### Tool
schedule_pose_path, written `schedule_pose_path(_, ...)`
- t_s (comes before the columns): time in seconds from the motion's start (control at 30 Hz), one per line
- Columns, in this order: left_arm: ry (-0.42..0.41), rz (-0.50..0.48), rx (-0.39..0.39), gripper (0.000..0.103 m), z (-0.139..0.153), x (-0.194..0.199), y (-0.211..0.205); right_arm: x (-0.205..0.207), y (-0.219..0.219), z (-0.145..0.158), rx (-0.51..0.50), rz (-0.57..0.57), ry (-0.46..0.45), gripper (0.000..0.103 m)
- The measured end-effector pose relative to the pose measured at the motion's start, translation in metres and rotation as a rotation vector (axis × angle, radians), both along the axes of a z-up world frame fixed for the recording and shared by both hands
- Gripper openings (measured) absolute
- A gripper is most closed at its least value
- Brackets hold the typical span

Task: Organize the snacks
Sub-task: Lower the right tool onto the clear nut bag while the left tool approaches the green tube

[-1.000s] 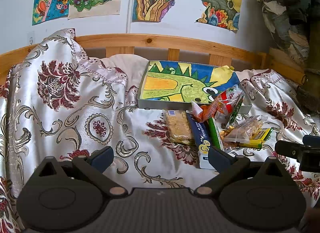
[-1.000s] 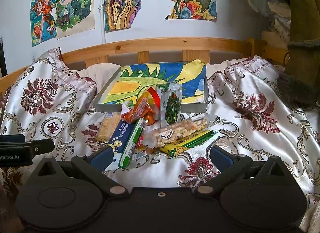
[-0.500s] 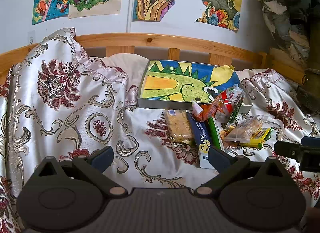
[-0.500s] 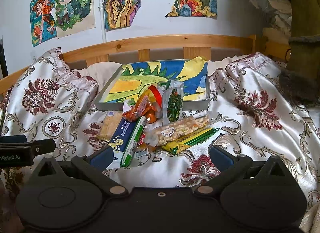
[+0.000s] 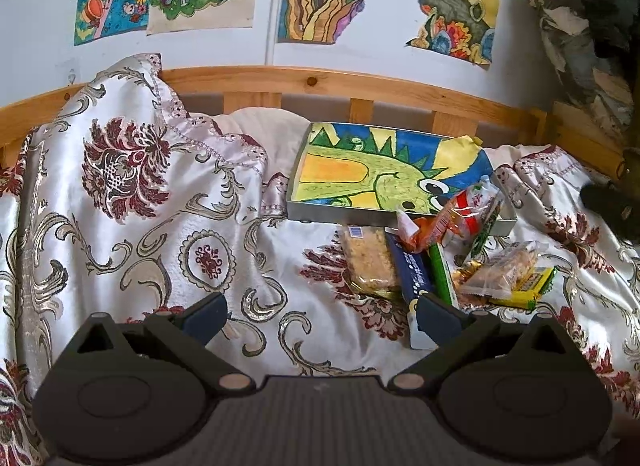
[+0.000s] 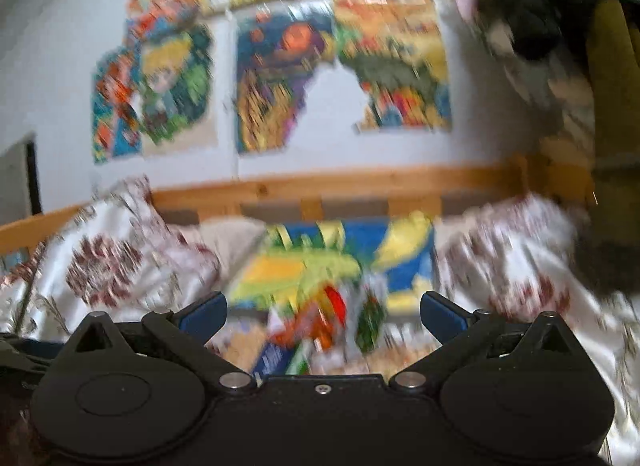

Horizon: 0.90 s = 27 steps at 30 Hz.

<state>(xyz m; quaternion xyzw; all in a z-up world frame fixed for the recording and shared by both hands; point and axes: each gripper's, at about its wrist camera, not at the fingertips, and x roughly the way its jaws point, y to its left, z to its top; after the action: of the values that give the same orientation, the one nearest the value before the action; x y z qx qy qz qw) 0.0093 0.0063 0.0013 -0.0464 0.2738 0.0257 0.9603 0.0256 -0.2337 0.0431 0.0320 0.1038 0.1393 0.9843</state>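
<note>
Wood-framed bed w/ silver-maroon floral satin cover (image 5: 168,234); on it a shallow grey dino-print tray (image 5: 320,213) & heap of wrapped snacks (image 5: 436,262).

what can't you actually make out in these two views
- Right wrist view: motion blur smears the whole view; the snack pile is only colour patches, no packet readable.
- Left wrist view: the near end of the blue box is hidden behind the left gripper finger.
- Left wrist view: print on the packets is too small to read.
- Left wrist view: the tray floor under the dinosaur drawing is covered.
</note>
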Motion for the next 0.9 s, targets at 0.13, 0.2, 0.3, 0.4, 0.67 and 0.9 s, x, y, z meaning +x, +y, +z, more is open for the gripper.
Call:
schedule_pose_path(0.13,0.013,0.003,-0.009,0.103,0.001,0.006,0.002,0.002,0.004,0.012,-0.066,0.043,-0.139,0.102)
schedule_pose_path(0.2,0.021,-0.003,-0.012,0.103,0.002,0.010,0.000,0.008,0.004,0.018,-0.093,0.032,-0.171,0.102)
schedule_pose_path(0.3,0.028,-0.024,-0.005,0.102,0.003,0.019,-0.004,0.026,-0.003,0.024,-0.088,0.022,-0.135,0.102)
schedule_pose_path(0.4,0.037,-0.050,0.000,0.103,0.005,0.029,-0.012,0.052,-0.010,0.022,-0.080,0.034,-0.027,0.102)
schedule_pose_path(0.67,0.080,-0.043,0.004,0.103,0.000,0.050,-0.024,0.100,-0.018,-0.005,-0.148,0.091,0.204,0.102)
schedule_pose_path(0.9,0.108,-0.044,-0.023,0.103,-0.006,0.063,-0.028,0.103,-0.012,-0.024,-0.224,0.145,0.289,0.102)
